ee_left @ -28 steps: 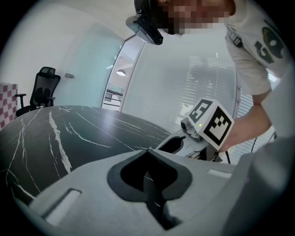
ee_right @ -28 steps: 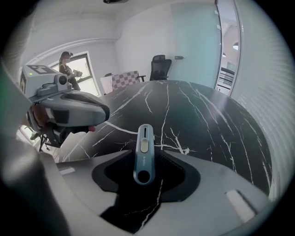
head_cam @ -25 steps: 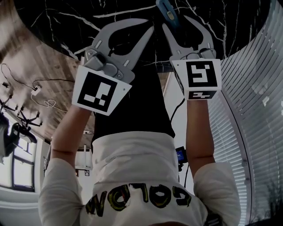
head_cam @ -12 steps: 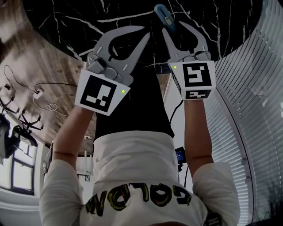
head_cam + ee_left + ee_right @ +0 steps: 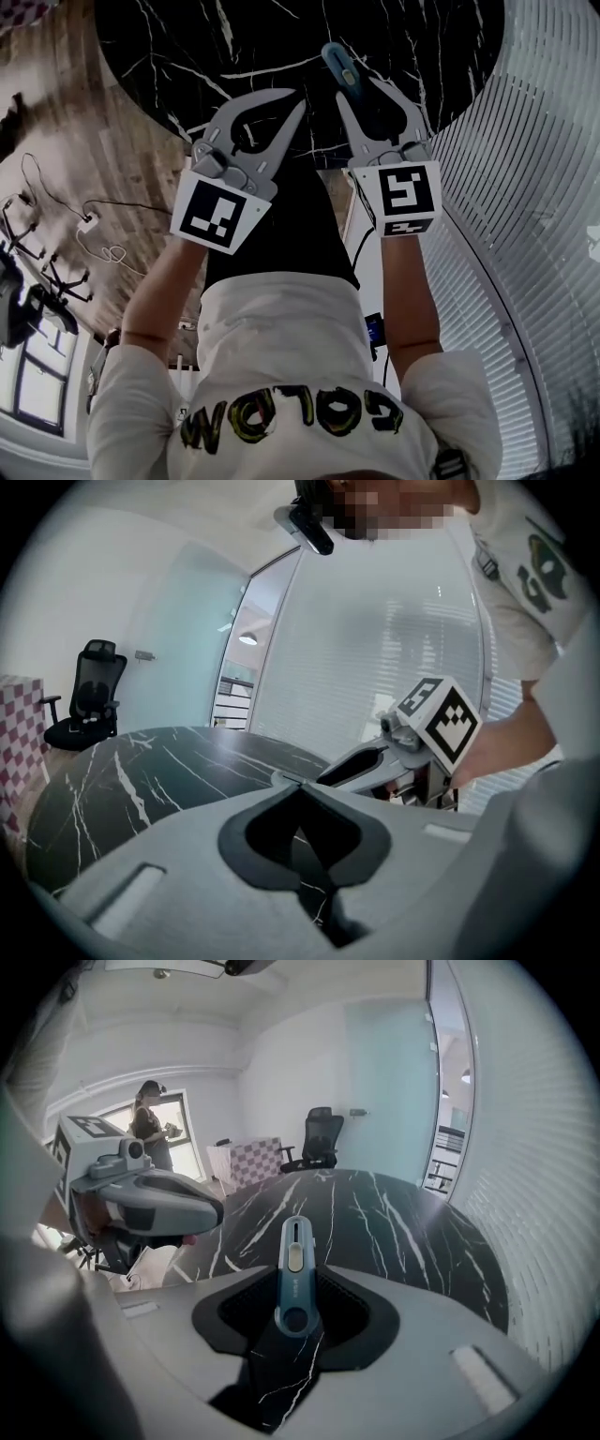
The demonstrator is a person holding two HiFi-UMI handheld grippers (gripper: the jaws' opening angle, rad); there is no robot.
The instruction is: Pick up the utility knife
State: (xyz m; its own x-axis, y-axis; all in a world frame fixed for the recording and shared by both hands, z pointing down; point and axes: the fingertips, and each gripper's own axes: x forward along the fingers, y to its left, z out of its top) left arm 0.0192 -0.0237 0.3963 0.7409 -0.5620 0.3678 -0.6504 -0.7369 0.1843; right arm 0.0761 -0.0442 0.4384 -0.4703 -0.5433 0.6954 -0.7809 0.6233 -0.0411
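Note:
The blue utility knife (image 5: 339,66) sticks out ahead of my right gripper (image 5: 357,87), which is shut on its handle and holds it above the black marble table (image 5: 253,37). In the right gripper view the knife (image 5: 294,1251) lies lengthwise between the grey jaws (image 5: 293,1285), its slider facing up. To the left, my left gripper (image 5: 300,103) hangs beside it, shut, its tips touching with nothing between them (image 5: 300,783). Each gripper appears in the other's view: the right one (image 5: 394,757) and the left one (image 5: 141,1199).
The round table's edge curves near white blinds (image 5: 525,187) on the right. Cables (image 5: 89,225) lie on the wooden floor at the left. An office chair (image 5: 317,1138), a checked box (image 5: 246,1162) and a person (image 5: 150,1129) stand beyond the table.
The right jaws have narrowed onto the knife. Both grippers have come up from the table together, the knife rising with the right one.

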